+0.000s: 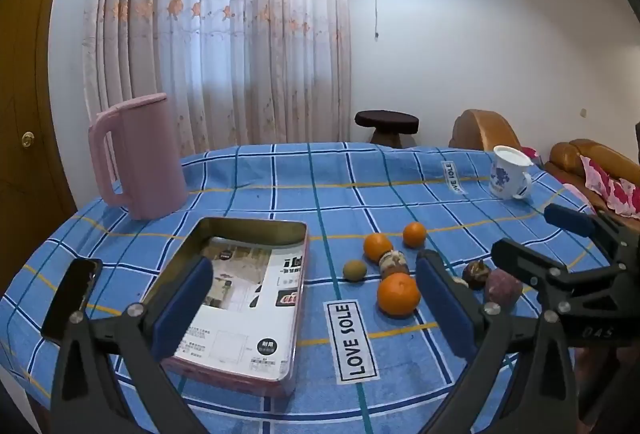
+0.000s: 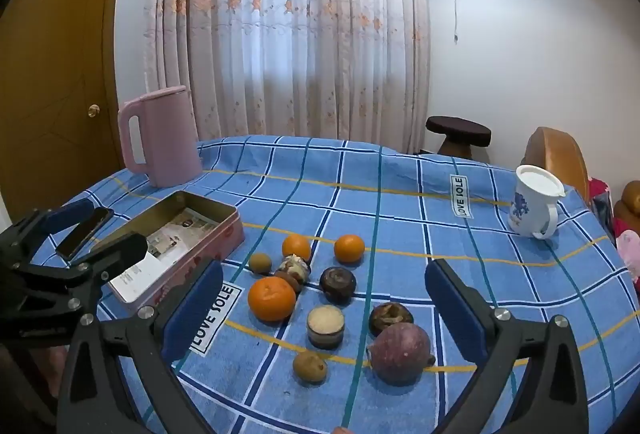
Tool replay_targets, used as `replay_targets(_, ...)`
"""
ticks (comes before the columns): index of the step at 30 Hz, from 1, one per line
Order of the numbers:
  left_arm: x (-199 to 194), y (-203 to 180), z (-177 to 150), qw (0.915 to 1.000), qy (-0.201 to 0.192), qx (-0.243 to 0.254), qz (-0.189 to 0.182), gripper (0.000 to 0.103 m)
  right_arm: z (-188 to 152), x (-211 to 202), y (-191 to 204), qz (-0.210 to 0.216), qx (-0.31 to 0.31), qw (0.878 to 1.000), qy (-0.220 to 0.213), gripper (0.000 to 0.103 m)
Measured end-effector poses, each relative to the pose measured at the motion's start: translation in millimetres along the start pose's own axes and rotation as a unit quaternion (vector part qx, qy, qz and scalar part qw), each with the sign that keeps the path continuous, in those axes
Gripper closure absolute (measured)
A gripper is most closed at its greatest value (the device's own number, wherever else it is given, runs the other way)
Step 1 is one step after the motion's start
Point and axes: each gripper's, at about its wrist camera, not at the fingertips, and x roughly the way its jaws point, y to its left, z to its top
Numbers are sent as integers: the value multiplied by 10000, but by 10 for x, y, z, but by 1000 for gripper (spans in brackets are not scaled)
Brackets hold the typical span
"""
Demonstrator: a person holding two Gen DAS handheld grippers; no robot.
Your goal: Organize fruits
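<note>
Clearly the right gripper [image 2: 324, 310] is nearer: jaws wide and empty, it hovers over the fruits [image 2: 272, 298] mid-table. Beside them toward the left edge, the open tin [image 1: 256, 230] lies under the wide, empty left gripper [image 1: 312, 310], long axis running away from it.

We read "LOVE SOLE" on two white labels [image 1: 352, 341] [image 1: 453, 176] printed on the blue checked tablecloth [image 1: 280, 173]. The printed sheet [image 1: 240, 298] inside the tin box [image 1: 256, 225] carries text too small to read.
</note>
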Motion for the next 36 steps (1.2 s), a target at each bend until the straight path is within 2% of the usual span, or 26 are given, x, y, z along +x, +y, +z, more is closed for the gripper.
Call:
replay_targets(12, 27, 43, -88, 10000, -18, -97, -8, 0, -82, -27, -31, 24, 174, 9998, -70, 1)
replay_targets(36, 3, 77, -61, 9998, -7, -197, -34, 0, -76, -34, 21, 13, 217, 9997, -56, 1)
